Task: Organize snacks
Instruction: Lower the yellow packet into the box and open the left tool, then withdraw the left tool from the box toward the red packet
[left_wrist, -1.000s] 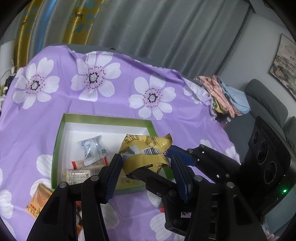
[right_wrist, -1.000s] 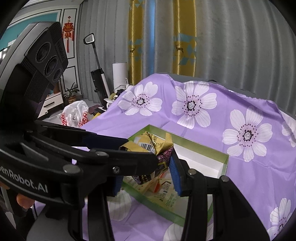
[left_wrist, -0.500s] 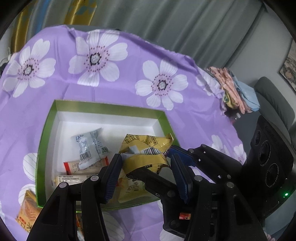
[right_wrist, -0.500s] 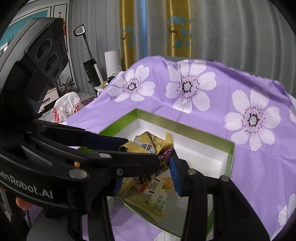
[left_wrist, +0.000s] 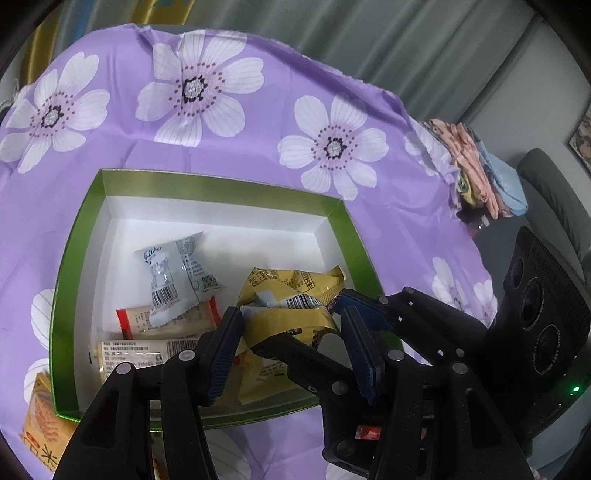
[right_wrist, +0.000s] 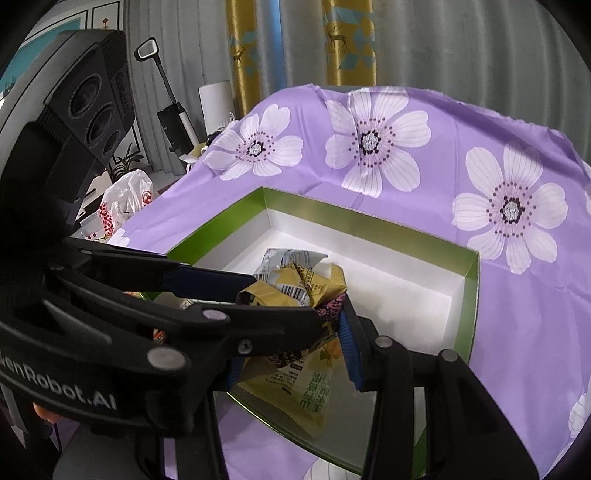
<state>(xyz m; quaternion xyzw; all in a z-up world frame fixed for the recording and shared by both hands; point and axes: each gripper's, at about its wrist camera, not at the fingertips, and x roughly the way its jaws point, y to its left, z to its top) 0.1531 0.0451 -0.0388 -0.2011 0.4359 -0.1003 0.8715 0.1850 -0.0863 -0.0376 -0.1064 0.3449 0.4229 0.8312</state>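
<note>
Grippers crossing over a green-walled box (left_wrist: 334, 212) with a white floor, set on a purple cloth (left_wrist: 258, 155) printed with white flowers. The left gripper (left_wrist: 291, 343) has its jaws part-way closed around a bundle of crumpled yellow snack packets (left_wrist: 295, 295), held above the box's near right corner. The right gripper (right_wrist: 291, 347) reaches in from the side, one of its arms crossing between the left gripper's fingers; its jaws are narrowed on the same bundle, where a dark pink-speckled wrapper (right_wrist: 330, 312) shows against a blue pad. Inside the box lie a grey-blue packet (left_wrist: 177, 273), a beige packet with red ends (left_wrist: 166, 321), a barcoded bar (left_wrist: 144, 354) and a flat yellow packet (right_wrist: 306, 391). An orange packet (left_wrist: 40, 417) lies on the cloth outside the box's near left corner.
</note>
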